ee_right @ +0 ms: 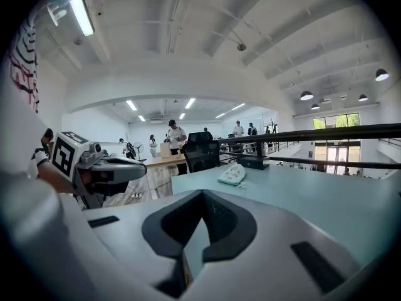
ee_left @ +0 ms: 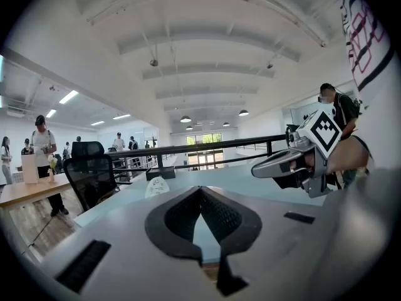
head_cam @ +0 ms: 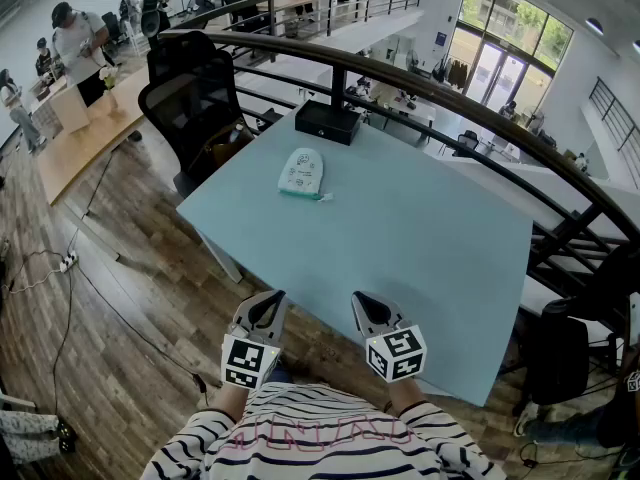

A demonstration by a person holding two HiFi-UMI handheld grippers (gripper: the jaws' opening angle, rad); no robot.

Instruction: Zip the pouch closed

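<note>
Your left gripper and right gripper hang side by side over the near edge of the pale blue table. Both have their jaws closed tip to tip, with nothing between them.

The pouch lies flat toward the table's far side, at 12 o'clock from the grippers and well apart from both. A black box sits beyond it at 1 o'clock, and an office chair at 10 o'clock.

The head view shows the pouch from above, with a teal strip along its near end. The gripper views show it only low and edge-on. Each gripper view catches the other gripper side-on, while the head view shows only their tops.
</note>
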